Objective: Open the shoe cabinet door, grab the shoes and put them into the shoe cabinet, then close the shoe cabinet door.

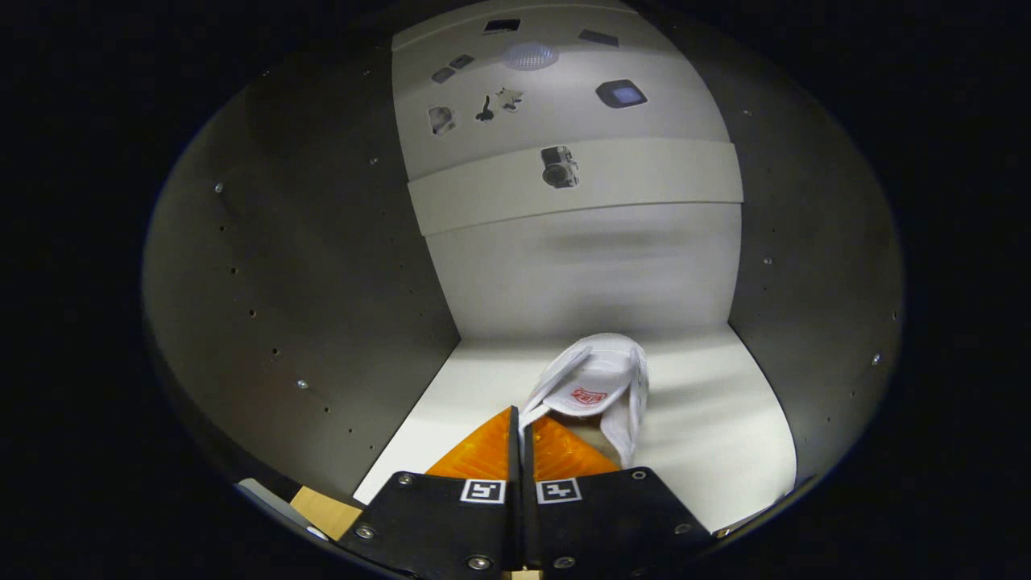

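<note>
Gripper view: we're looking straight into the shoe cabinet (322, 266), with its dark side walls left and right and the pale back panel (588, 266) dead ahead. The fingers (520, 431) are clenched together, tips meeting with no gap between them, and a thin white edge of the shoe seems to be nipped right at that seam. So it reads as a grasp on the shoe's rim or tongue, though the contact point itself is tiny.

The white shoe (600, 387) sits just beyond the fingertips and slightly to their right, with a small red logo facing us. Its long axis runs from the fingertips away toward the far right of the compartment, and it looks tilted rather than flat; I can't tell whether its sole is down on the cabinet's white shelf (709, 419) or hanging just above it.

Inside the compartment there's this one shoe and nothing else to be made out; the shelf runs bare to the back panel and to both walls. Higher up, a pale board with small pictures stuck on it (564, 105) stands beyond the cabinet.

My read: the shoe is already inside the cabinet, so the placing step is nearly finished. The next move turns on letting go cleanly and drawing back along the fingers' own line, since the shoe lies directly ahead.
</note>
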Demonstrator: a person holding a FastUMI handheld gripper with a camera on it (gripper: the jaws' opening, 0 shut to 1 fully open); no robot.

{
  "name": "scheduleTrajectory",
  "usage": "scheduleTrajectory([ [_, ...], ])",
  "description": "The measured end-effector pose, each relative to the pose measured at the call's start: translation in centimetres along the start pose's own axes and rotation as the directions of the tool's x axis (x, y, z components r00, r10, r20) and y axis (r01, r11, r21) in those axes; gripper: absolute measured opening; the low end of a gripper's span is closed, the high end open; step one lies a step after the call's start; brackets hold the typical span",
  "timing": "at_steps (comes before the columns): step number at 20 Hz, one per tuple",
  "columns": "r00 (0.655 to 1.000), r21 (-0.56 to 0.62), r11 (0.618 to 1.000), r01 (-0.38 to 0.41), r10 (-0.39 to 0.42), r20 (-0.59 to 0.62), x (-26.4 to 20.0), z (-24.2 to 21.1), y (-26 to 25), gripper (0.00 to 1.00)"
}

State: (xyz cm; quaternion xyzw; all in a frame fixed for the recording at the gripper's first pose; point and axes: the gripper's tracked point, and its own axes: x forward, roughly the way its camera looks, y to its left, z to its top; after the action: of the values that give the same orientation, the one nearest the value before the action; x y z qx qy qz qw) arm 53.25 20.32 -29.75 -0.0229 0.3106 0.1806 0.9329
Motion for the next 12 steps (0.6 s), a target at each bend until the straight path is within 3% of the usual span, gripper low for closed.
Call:
scheduleTrajectory([
  [8, 1.0, -0.002, 1.0, 0.026, -0.026, 0.003, 0.7, -0.4, -0.4, 0.02],
  [12, 0.998, -0.013, 0.998, 0.06, -0.059, 0.016, -0.6, -0.2, -0.4, 0.18],
])
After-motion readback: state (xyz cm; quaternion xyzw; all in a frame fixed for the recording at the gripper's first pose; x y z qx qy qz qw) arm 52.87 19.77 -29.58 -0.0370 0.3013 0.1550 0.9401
